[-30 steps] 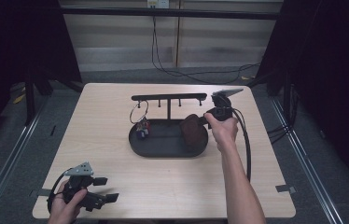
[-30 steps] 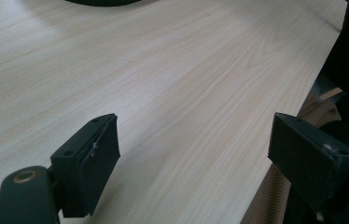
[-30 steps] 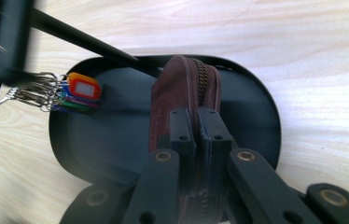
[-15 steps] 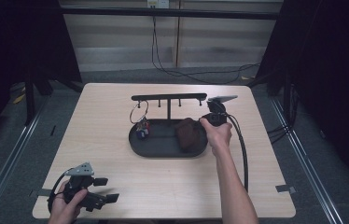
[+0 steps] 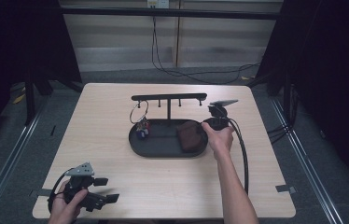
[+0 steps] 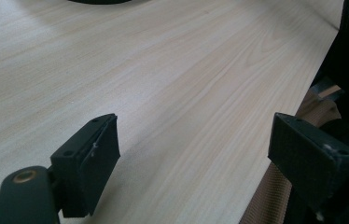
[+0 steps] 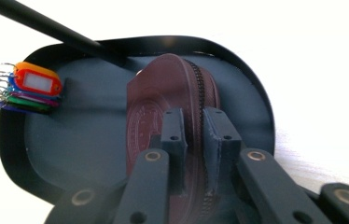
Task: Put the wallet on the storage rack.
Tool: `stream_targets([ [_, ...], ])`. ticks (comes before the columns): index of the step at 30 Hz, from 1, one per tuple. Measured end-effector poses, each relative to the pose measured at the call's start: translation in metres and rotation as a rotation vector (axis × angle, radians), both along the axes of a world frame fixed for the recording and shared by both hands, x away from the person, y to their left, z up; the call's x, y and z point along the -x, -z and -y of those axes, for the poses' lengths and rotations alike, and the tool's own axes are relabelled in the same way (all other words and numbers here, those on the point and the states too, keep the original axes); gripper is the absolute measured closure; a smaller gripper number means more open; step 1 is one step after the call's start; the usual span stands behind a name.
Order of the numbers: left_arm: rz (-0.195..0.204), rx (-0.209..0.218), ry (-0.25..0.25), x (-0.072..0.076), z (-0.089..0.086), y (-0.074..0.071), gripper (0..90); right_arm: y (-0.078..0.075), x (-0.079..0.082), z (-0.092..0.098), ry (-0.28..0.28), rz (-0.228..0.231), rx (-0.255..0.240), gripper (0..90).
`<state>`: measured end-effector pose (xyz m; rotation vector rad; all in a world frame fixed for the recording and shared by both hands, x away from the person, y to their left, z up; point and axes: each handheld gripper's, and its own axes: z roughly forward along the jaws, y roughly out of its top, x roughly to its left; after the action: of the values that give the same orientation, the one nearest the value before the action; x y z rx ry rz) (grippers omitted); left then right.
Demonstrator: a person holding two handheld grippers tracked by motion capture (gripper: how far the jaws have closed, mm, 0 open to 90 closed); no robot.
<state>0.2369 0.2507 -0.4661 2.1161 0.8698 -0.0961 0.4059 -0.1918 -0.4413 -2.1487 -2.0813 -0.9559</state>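
left gripper [image 5: 99, 196]: at 7 o'clock on the table [image 5: 116, 121], jaws wide apart, nothing between them | keys [image 5: 141, 128]: hang at the tray's 9 o'clock | tray [image 5: 161, 151]: table centre | pouch [image 5: 189, 136]: lies in the tray at 3 o'clock | right gripper [image 7: 193, 128]: jaws just easing apart, narrow gap around the pouch's zipper edge, pads still touching it

Left gripper [image 6: 193, 154] jaws wide apart over table [image 6: 172, 70] edge.
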Motion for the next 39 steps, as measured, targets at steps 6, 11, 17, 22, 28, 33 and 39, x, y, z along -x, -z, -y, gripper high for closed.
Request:
stream_targets([
  [6, 0.001, -0.003, 0.001, 0.000, 0.001, 0.000, 16.3, -0.003, 0.000, 0.001, -0.004, 0.014, 0.048, 68.2],
  [11, -0.001, -0.001, 0.001, 0.000, 0.000, 0.000, 16.3, -0.007, 0.002, 0.005, -0.008, 0.035, 0.034, 60.8],
  [17, -0.001, 0.007, -0.013, 0.000, -0.001, 0.000, 16.3, -0.015, 0.006, 0.009, -0.032, 0.091, 0.017, 43.5],
  [22, 0.007, 0.011, -0.017, 0.000, -0.002, -0.001, 16.3, -0.020, 0.009, 0.012, -0.043, 0.118, 0.012, 37.4],
  [28, 0.009, 0.012, -0.021, 0.000, -0.002, -0.001, 16.3, -0.027, 0.015, 0.012, -0.067, 0.144, 0.010, 30.5],
  [33, 0.008, 0.023, -0.036, -0.001, -0.005, -0.001, 16.3, -0.031, 0.025, 0.011, -0.110, 0.191, 0.012, 28.7],
  [39, 0.015, 0.024, -0.056, -0.001, -0.007, -0.002, 16.3, -0.037, 0.038, 0.008, -0.138, 0.231, 0.008, 24.6],
])
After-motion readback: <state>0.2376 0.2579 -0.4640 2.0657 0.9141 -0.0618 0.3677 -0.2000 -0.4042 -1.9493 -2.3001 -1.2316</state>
